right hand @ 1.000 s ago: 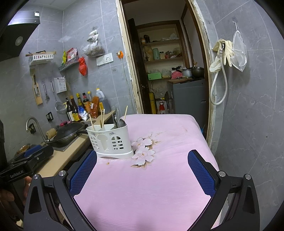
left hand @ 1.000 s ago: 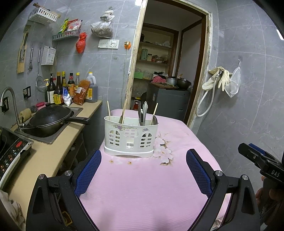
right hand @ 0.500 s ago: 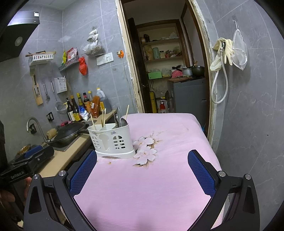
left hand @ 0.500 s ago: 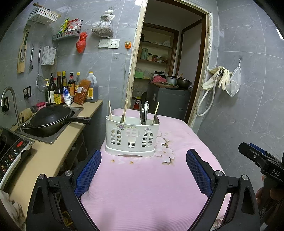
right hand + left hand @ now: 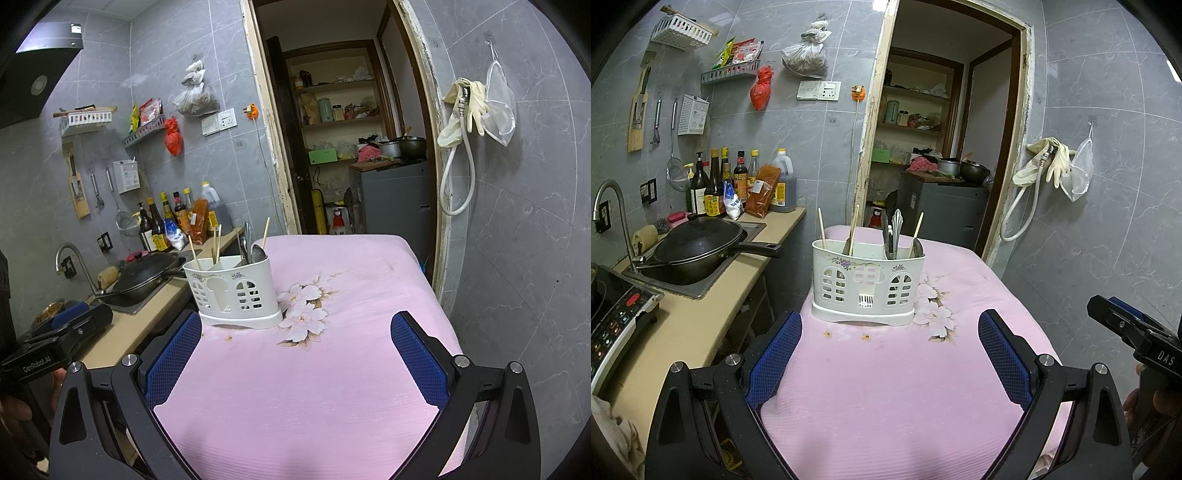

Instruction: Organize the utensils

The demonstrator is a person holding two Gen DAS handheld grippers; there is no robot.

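A white plastic utensil caddy stands upright on the pink tablecloth; it also shows in the right wrist view. Wooden chopsticks stick up from its left part, and metal cutlery with a spoon from its right part. My left gripper is open and empty, held back from the caddy over the cloth. My right gripper is open and empty, to the right of and behind the caddy.
A counter runs along the left with a black wok in the sink, sauce bottles and an induction cooker. A doorway opens behind the table. Grey tiled wall on the right.
Both grippers have drifted slightly; the caddy sits a little further right in each view than before. Both stay open and empty.
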